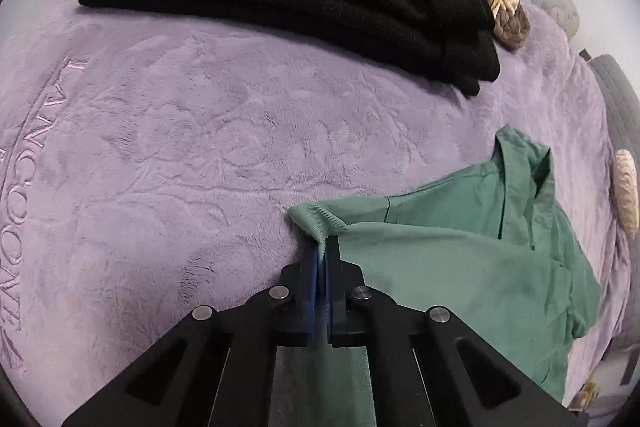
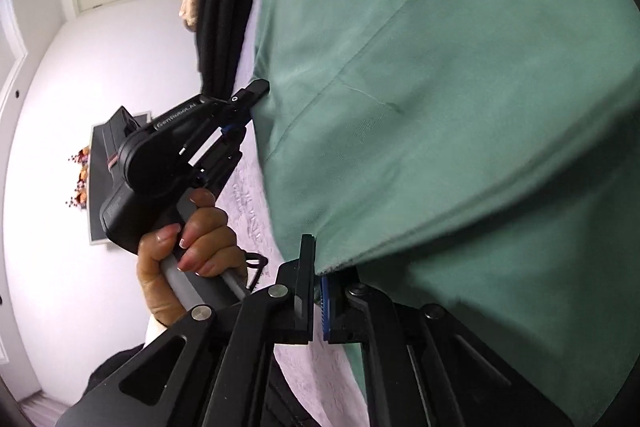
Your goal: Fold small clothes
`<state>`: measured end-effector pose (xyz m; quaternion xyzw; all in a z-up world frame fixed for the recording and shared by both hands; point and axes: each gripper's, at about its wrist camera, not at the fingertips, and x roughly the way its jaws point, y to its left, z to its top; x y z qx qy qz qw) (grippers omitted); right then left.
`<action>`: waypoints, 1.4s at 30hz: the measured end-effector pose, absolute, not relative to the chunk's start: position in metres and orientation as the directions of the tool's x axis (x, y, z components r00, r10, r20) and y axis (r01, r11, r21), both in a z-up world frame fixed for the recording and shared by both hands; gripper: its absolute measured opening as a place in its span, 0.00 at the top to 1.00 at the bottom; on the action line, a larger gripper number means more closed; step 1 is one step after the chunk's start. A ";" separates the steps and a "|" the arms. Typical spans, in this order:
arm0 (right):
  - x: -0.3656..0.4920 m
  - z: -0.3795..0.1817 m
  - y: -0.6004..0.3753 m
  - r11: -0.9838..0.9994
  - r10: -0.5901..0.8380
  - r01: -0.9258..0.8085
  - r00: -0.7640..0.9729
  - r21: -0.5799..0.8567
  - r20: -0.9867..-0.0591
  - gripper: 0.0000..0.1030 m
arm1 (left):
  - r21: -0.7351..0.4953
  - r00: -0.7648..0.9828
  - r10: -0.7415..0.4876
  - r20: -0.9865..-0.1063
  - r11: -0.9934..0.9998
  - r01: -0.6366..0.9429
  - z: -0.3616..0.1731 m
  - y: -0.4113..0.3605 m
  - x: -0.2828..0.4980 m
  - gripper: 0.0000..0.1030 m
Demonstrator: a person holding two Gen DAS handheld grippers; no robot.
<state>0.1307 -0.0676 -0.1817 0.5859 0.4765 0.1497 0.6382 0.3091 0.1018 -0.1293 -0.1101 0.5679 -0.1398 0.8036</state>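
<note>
Grip looked firm on both sides: your left gripper [image 1: 322, 247] was pinched tight on a corner of the green shirt [image 1: 460, 259] lying on the purple blanket [image 1: 180, 147]; your right gripper [image 2: 316, 275] clamped another edge; mid-fold, next needing both corners carried across evenly.

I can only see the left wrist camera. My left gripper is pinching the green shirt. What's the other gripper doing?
Observer: The right gripper is shut on the shirt too, at an edge.
Child: Who's holding my left one?
Observer: A hand with pale nails is wrapped around the left gripper's grey handle.
Child: What's behind it?
Observer: A white wall, with orange flowers beside a dark panel.
</note>
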 end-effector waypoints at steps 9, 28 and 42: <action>0.136 -0.202 -0.039 0.411 0.791 0.353 0.320 0.841 -0.521 0.90 | -0.291 0.365 -0.322 -0.873 0.947 0.139 -0.140 0.117 0.303 0.95; 0.091 -0.137 -0.290 0.645 0.269 0.493 0.570 0.584 -0.777 0.94 | -0.087 0.450 -0.156 -0.879 0.982 0.170 -0.117 0.081 0.248 0.95; 0.035 -0.123 -0.304 0.666 0.206 0.551 0.514 0.504 -0.833 0.69 | 0.015 0.445 -0.036 -0.895 0.994 0.111 -0.121 0.103 0.231 0.95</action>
